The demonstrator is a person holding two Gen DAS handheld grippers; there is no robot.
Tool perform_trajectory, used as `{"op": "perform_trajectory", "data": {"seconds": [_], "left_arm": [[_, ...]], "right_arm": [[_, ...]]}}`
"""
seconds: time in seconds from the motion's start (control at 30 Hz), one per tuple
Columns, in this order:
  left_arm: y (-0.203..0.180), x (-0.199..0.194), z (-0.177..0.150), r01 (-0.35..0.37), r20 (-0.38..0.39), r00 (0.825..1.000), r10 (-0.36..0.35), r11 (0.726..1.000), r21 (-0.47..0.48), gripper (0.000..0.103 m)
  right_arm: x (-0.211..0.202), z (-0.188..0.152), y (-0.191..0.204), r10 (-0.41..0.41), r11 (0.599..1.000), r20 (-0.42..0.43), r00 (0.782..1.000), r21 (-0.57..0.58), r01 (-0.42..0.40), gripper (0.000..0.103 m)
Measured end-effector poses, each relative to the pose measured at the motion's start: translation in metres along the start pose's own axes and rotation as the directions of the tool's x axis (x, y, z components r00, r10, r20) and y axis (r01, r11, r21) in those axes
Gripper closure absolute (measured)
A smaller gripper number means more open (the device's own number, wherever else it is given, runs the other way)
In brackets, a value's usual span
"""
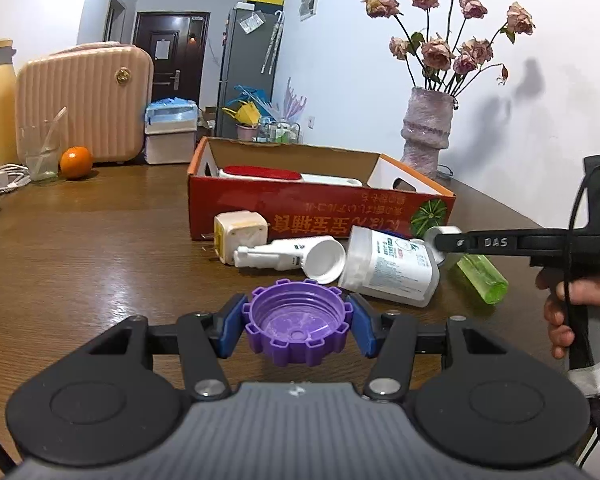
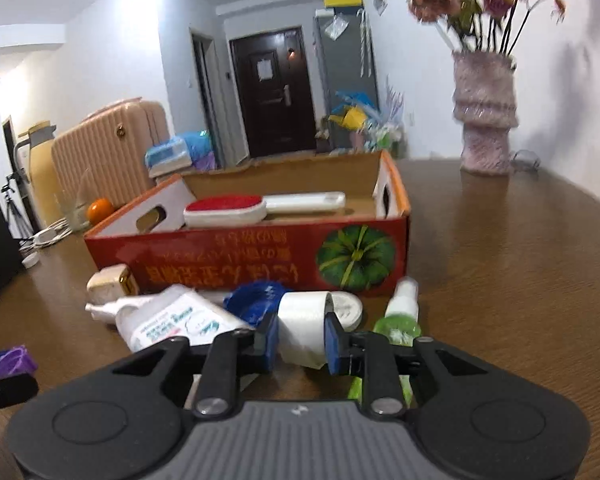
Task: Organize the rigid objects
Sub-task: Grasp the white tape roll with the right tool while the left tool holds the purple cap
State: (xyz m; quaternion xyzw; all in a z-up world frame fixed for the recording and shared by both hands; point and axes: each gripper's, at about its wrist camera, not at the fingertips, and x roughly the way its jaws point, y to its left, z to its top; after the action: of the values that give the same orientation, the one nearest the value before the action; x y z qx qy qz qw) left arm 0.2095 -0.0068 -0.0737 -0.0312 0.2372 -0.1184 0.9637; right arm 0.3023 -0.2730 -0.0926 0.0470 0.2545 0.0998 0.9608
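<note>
My left gripper (image 1: 297, 322) is shut on a purple toothed cap (image 1: 297, 332), held open side up just above the wooden table. My right gripper (image 2: 302, 336) has its blue pads pressed on the sides of a white cylinder-shaped container (image 2: 300, 318) lying in front of the red cardboard box (image 2: 251, 256). The box holds a red-and-white lint brush (image 2: 223, 208). Around the white container lie a white labelled bottle (image 2: 171, 320), a blue cap (image 2: 255, 300) and a green spray bottle (image 2: 400, 320). A white nozzle bottle (image 1: 283, 258) and a cream plug adapter (image 1: 239, 236) lie left of these.
A pink vase (image 1: 426, 128) of dried roses stands behind the box at the right. At the table's far left are a glass (image 1: 41, 152), an orange (image 1: 75, 162), a white charger with its cable (image 1: 3, 180) and a pink suitcase (image 1: 83, 100). A person's hand (image 1: 576, 320) holds the right gripper.
</note>
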Motion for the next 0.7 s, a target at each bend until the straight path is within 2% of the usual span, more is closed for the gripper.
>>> {"op": "perform_trajectory", "data": {"seconds": [0.17, 0.5, 0.7], "left_arm": [[0.003, -0.018, 0.003, -0.028, 0.037, 0.999, 0.028, 1.000, 0.004, 0.048], [0.005, -0.067, -0.010, -0.044, 0.059, 0.997, 0.045, 0.999, -0.022, 0.048], [-0.002, -0.104, -0.020, -0.039, 0.138, 0.990, 0.039, 0.999, -0.008, 0.048]], "right_arm": [[-0.032, 0.000, 0.013, -0.010, 0.998, 0.099, 0.995, -0.061, 0.016, 0.080], [-0.111, -0.043, 0.047, 0.030, 0.997, 0.140, 0.990, -0.074, -0.020, 0.080], [-0.156, -0.070, 0.072, 0.006, 0.987, 0.226, 0.974, -0.156, 0.030, 0.080]]}}
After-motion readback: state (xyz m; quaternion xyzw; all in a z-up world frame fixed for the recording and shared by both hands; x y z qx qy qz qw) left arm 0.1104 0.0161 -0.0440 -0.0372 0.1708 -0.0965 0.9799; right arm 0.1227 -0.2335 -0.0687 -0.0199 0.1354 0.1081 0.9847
